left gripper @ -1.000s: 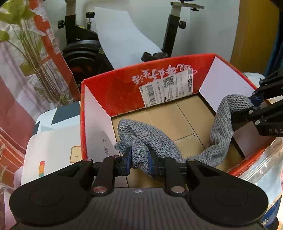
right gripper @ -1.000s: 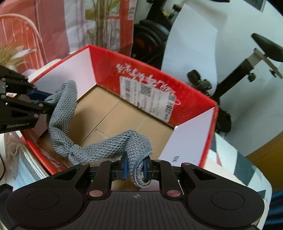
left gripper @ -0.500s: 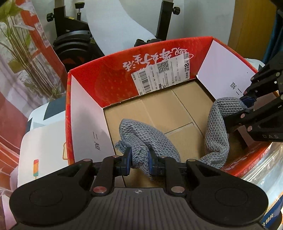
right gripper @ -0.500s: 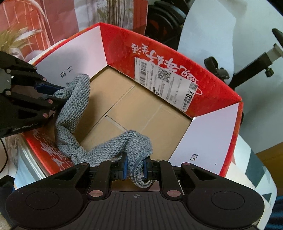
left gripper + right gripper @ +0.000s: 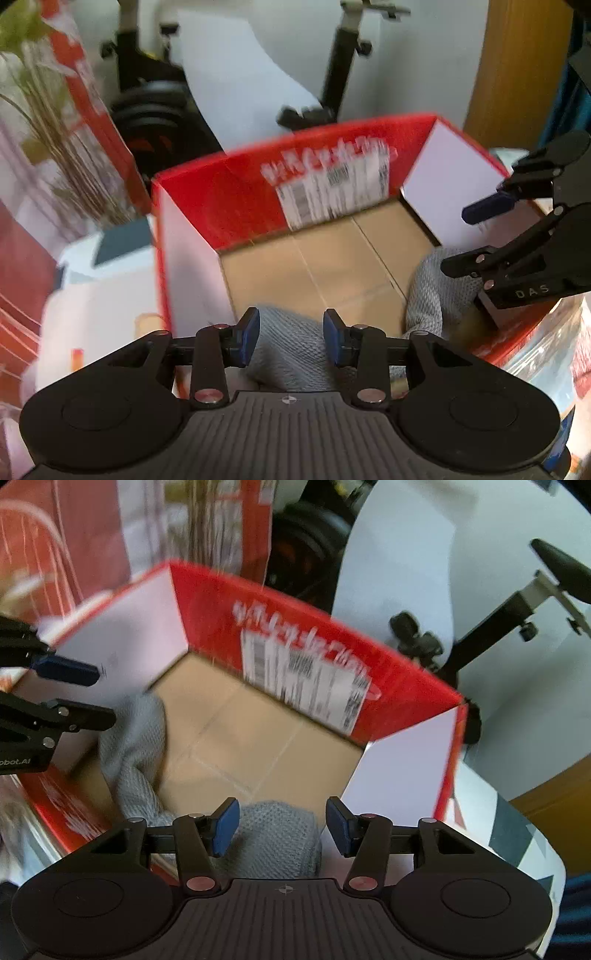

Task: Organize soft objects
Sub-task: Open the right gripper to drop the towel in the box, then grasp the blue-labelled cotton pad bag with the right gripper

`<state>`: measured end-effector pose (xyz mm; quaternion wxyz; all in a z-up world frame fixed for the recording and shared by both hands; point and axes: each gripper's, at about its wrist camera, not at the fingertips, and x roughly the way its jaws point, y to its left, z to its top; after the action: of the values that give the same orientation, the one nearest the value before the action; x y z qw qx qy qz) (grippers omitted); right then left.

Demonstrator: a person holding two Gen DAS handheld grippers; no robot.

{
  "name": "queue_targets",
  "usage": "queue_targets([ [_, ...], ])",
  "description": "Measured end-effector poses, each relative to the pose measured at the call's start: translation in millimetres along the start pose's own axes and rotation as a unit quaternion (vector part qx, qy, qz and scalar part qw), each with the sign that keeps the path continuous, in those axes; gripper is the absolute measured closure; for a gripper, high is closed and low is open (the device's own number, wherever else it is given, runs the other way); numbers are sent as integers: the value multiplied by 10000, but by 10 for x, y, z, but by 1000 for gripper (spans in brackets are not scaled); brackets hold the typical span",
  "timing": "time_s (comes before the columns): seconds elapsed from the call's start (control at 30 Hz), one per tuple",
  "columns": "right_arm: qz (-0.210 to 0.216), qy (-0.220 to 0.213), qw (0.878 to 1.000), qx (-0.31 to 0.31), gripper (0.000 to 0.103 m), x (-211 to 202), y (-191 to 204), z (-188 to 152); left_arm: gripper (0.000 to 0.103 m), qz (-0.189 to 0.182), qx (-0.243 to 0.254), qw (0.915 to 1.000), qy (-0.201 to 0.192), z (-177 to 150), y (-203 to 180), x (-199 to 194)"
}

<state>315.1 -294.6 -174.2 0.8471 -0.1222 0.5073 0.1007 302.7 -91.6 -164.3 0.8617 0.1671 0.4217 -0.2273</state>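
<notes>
Lying slumped in the red box, along its near wall: the grey knit cloth, one end under each gripper. Just been opening, both sets of jaws: left gripper spread with cloth showing between the pads but not pressed; right gripper likewise spread, clear of the knit. Likely handling as light, limp and stretchy, sagging wherever unsupported, not fragile. Probably gripping best on a bunched fold, the coarse weave offering good purchase.
</notes>
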Motion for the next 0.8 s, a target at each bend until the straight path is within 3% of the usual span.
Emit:
queue_targets([
  [0.27, 182, -1242, 9898, 679, 55, -676, -47, -279, 63, 215, -392, 9950, -893, -271, 63, -642],
  [0.43, 256, -1812, 9774, 1060, 55, -1049, 24, -711, 63, 157, -781, 9908, -1093, -580, 41, -906],
  [0.6, 341, -2086, 9682, 1336, 55, -1244, 170, -1149, 63, -46, -1056, 9881, -1121, -925, -61, -1038],
  [0.8, 533, -1971, 9637, 1722, 55, -1242, 355, -1617, 63, -512, -1200, 9877, -862, -1286, -221, -994],
])
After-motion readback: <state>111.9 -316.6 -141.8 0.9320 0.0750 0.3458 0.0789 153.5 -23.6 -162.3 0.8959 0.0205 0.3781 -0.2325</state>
